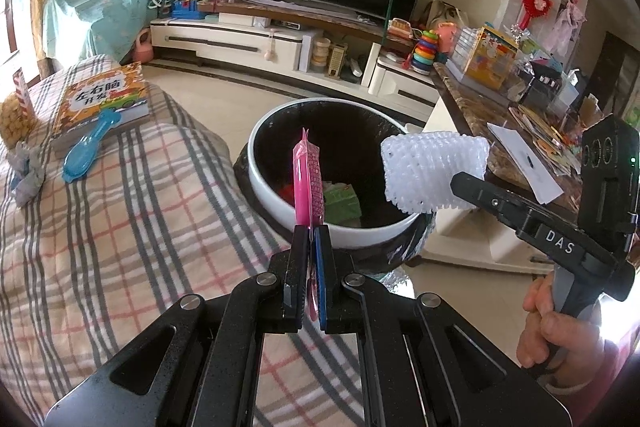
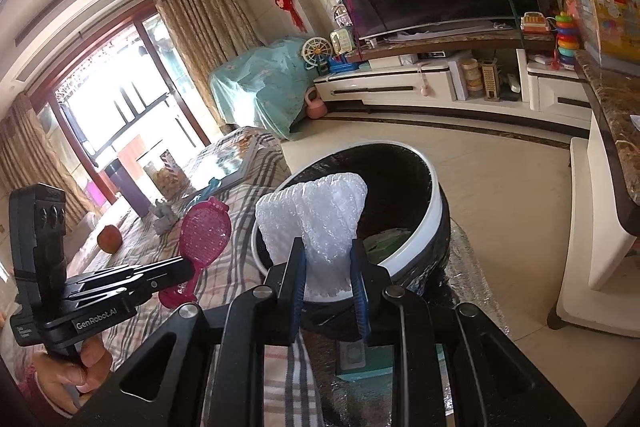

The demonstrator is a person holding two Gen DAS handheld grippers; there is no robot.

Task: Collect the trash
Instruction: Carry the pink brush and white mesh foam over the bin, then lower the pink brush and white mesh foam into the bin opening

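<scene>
Your right gripper (image 2: 326, 267), pinching the foam net (image 2: 316, 215), hung over the bin (image 1: 264, 183); your left gripper (image 1: 311, 247), gripping the pink scoop (image 1: 308, 179), stood just short.

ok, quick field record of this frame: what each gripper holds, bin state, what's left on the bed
left gripper: shut on pink plastic paddle, near the bin rim
right gripper: shut on white foam net, over the bin rim
trash bin: open, black liner, green and red items inside
bed: book, blue scoop, grey crumpled scrap
</scene>
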